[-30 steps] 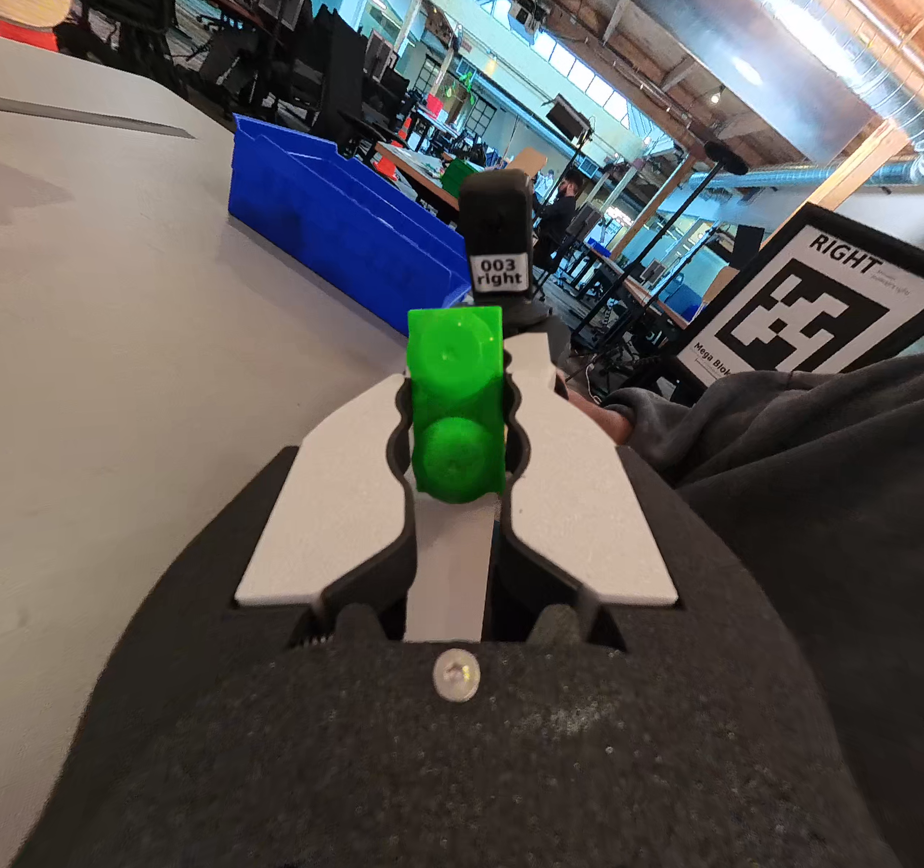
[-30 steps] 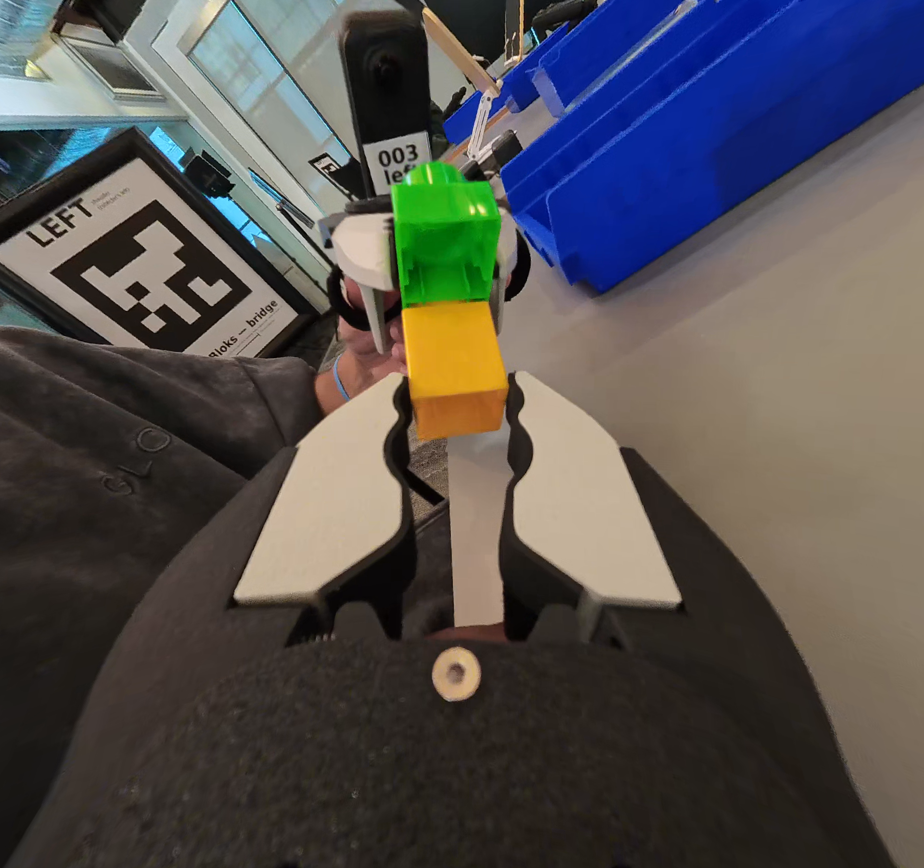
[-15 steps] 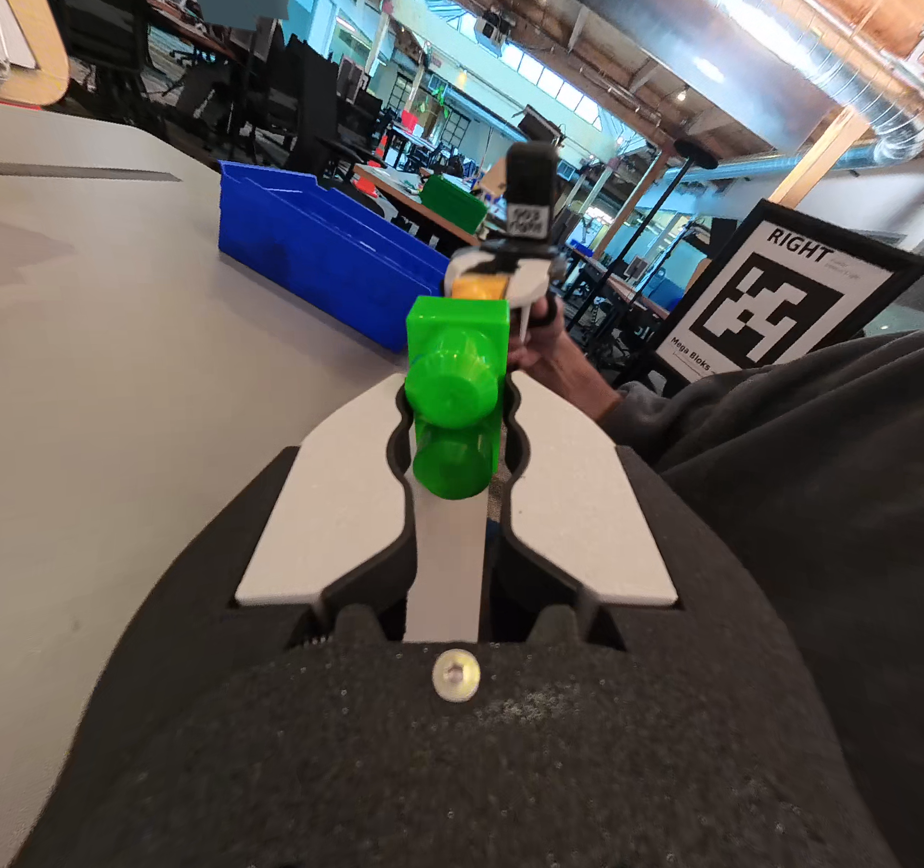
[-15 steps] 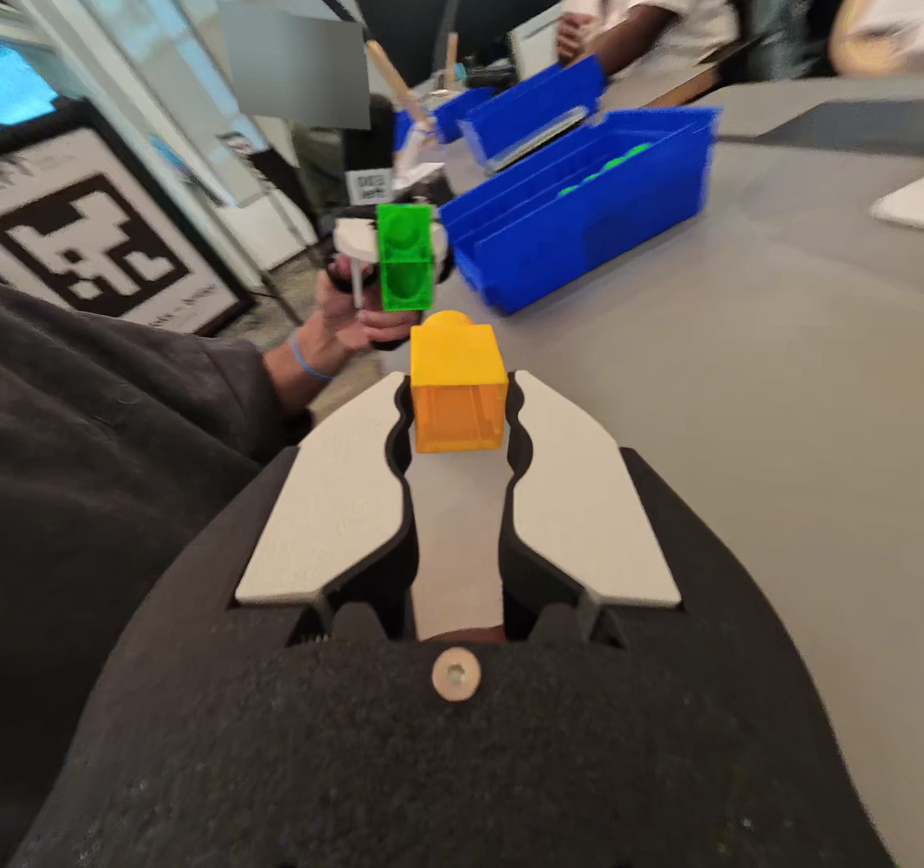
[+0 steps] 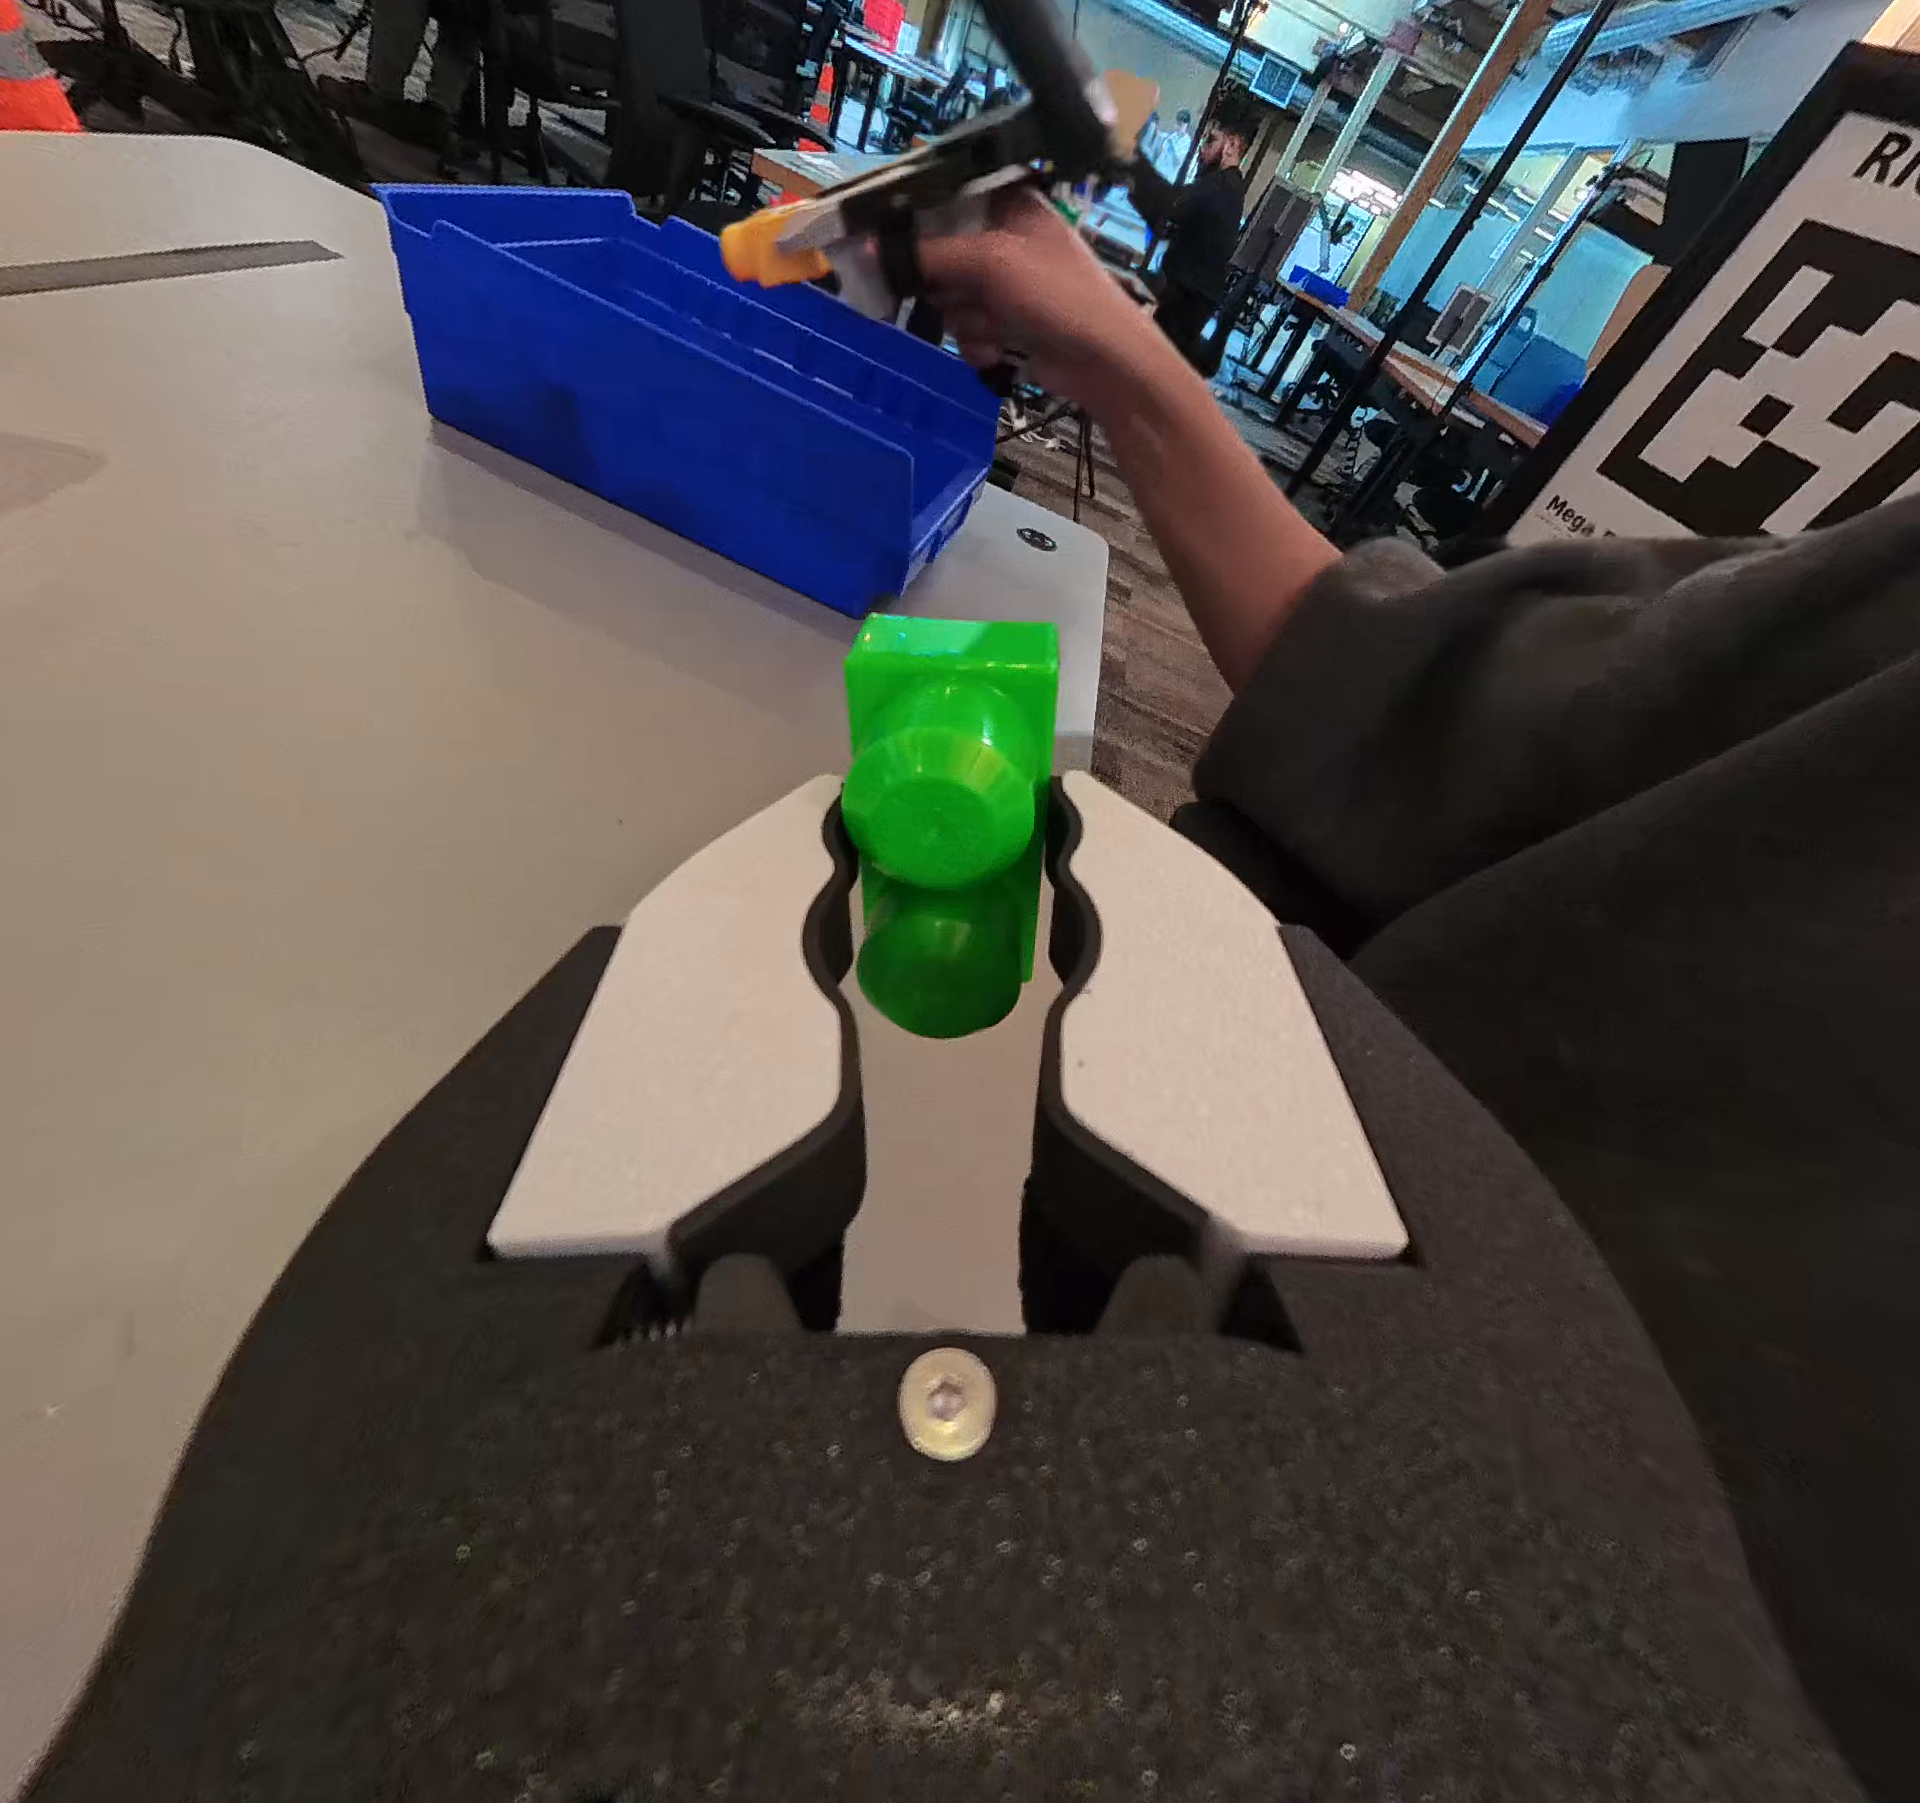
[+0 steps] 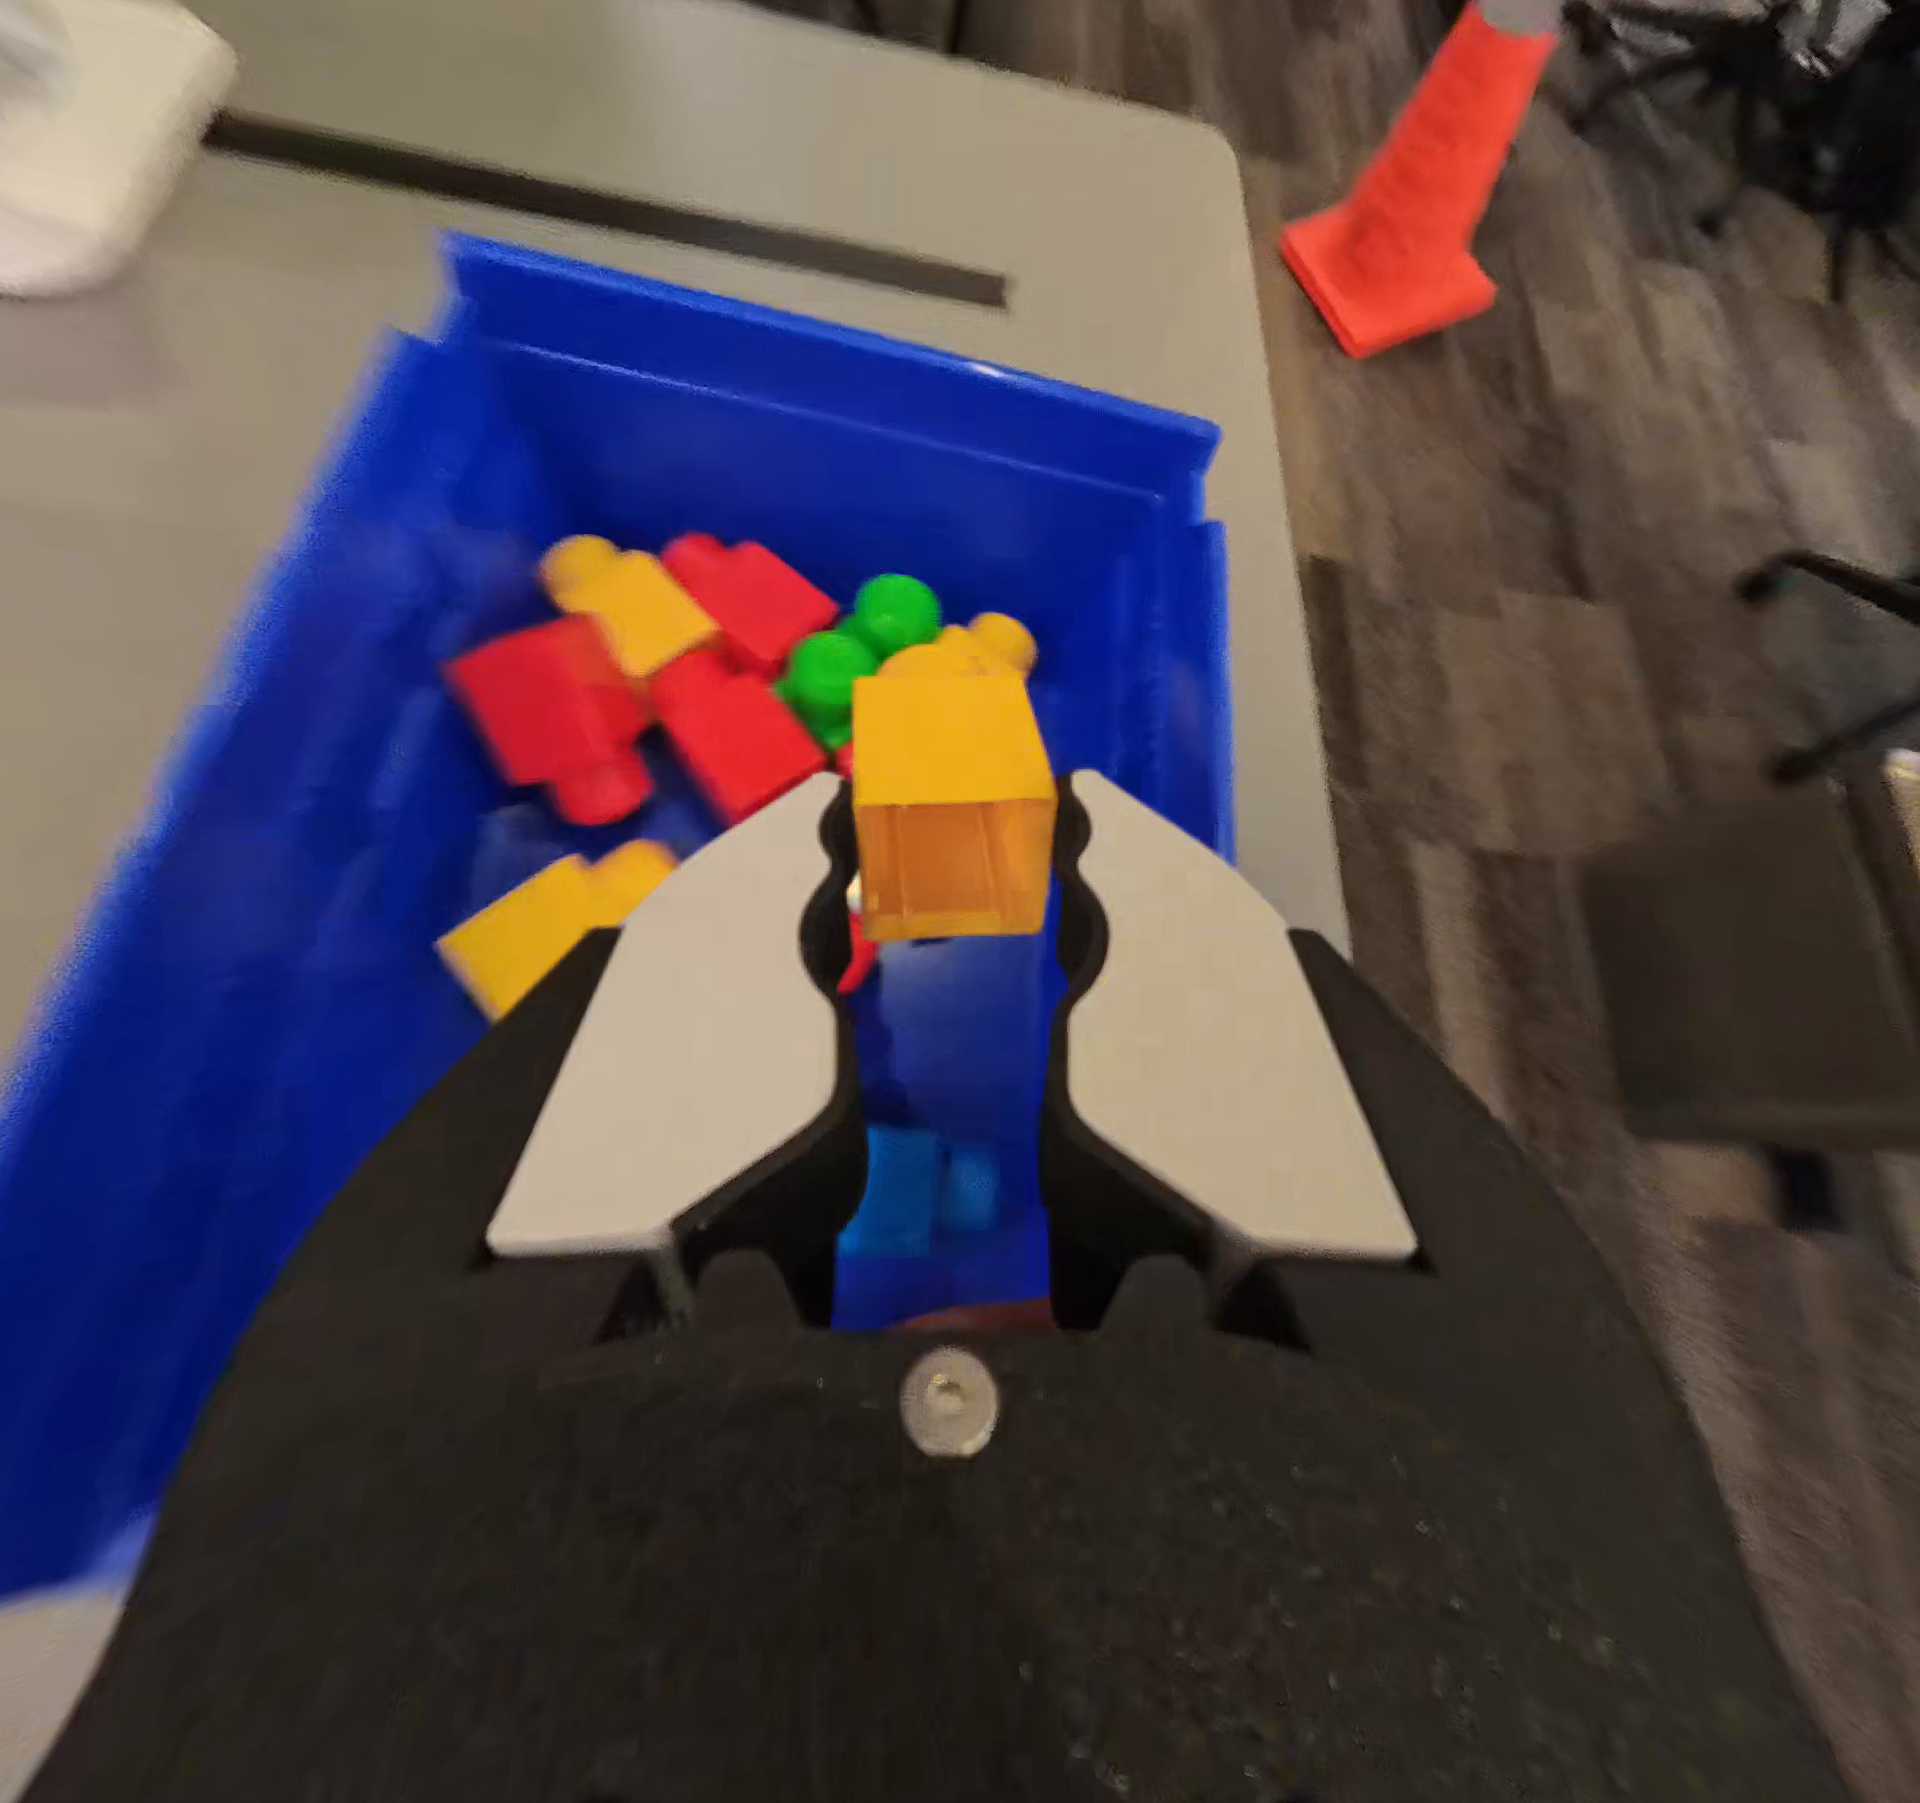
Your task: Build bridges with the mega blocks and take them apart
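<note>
A big open workshop with desks and chairs lies behind a pale grey bench, and an orange traffic cone stands on the floor off to the right of the right claw.

The right claw is closed on a yellow block, gripped by its sides near the fingertips, stud end pointing away from the camera. It hangs over a blue bin, tipped down into it. Directly ahead of and below its tips lies a loose heap of red, yellow and green blocks on the bin floor. The move probably coming is a release, and what matters is that the block sits above the bin's inside, not its right wall, which runs just beside the right finger.

The left claw is well back from the bin, closed on a green block with two studs facing the camera, its long axis running along the fingers. The bin lies ahead and to its left, so the right hand is clearly nearer.
</note>
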A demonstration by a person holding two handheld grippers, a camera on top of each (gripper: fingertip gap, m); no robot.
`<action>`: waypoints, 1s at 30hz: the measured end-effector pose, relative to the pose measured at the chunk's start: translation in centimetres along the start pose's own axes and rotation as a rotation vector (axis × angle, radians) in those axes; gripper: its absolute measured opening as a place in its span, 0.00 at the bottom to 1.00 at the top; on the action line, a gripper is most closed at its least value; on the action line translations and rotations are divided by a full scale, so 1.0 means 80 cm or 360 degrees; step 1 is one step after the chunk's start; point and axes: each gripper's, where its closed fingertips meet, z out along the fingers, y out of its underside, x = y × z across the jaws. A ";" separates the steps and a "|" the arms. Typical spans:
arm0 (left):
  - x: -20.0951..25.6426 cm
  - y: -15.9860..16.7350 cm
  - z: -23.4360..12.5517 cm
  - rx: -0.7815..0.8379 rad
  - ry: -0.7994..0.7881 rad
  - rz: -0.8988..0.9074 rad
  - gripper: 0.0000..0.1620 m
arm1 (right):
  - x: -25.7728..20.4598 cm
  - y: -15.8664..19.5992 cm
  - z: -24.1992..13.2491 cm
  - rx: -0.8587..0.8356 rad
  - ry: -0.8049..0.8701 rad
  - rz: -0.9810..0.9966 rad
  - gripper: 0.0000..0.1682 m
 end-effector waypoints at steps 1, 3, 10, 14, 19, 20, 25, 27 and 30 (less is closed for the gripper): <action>0.000 -0.001 -0.001 0.0005 0.0003 -0.0005 0.21 | 0.008 -0.002 0.023 -0.0071 0.0044 -0.0038 0.21; -0.002 -0.002 -0.003 0.0015 -0.0001 -0.0010 0.21 | 0.017 -0.001 0.067 -0.0242 0.0070 -0.0082 0.21; -0.009 0.000 -0.011 0.0014 -0.0028 -0.0012 0.21 | 0.028 -0.003 0.145 -0.0412 0.0220 -0.0254 0.21; -0.015 0.005 -0.015 0.0015 -0.0039 -0.0046 0.21 | 0.033 0.011 0.155 -0.0454 0.0254 -0.0195 0.23; -0.020 0.006 -0.016 0.0014 -0.0058 -0.0061 0.21 | 0.035 -0.013 0.102 -0.0304 0.0278 -0.0182 0.31; -0.020 0.006 -0.017 0.0017 -0.0062 -0.0059 0.21 | 0.027 -0.026 0.078 -0.0200 0.0235 -0.0134 0.31; -0.023 0.005 -0.016 0.0016 -0.0075 -0.0053 0.21 | -0.131 -0.058 -0.069 0.0421 -0.0546 0.0083 0.29; -0.024 0.007 -0.015 0.0007 -0.0080 -0.0059 0.21 | -0.232 -0.034 -0.134 0.0572 -0.1079 0.0170 0.28; -0.024 0.010 -0.013 -0.0018 -0.0095 -0.0043 0.21 | -0.352 0.027 -0.192 0.0616 -0.1561 0.0210 0.24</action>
